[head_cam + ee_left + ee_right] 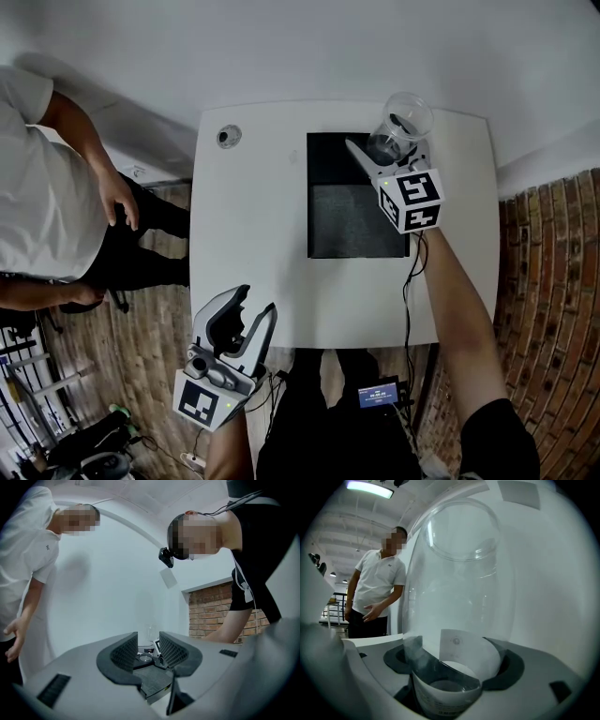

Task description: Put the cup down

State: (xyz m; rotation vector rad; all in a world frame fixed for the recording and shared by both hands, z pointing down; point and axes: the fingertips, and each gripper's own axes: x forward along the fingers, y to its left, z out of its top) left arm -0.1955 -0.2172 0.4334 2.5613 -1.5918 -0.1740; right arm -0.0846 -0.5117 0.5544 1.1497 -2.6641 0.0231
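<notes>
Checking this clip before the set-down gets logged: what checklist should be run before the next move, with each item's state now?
1. Right gripper shut on the cup: ok.
2. Cup upright: cannot tell.
3. Black mat has bare room for landing: ok.
4. Left gripper open, nothing between its jaws, off the white table's near edge: ok.
5. Bystander stands left of the table, away from the cup: ok.
</notes>
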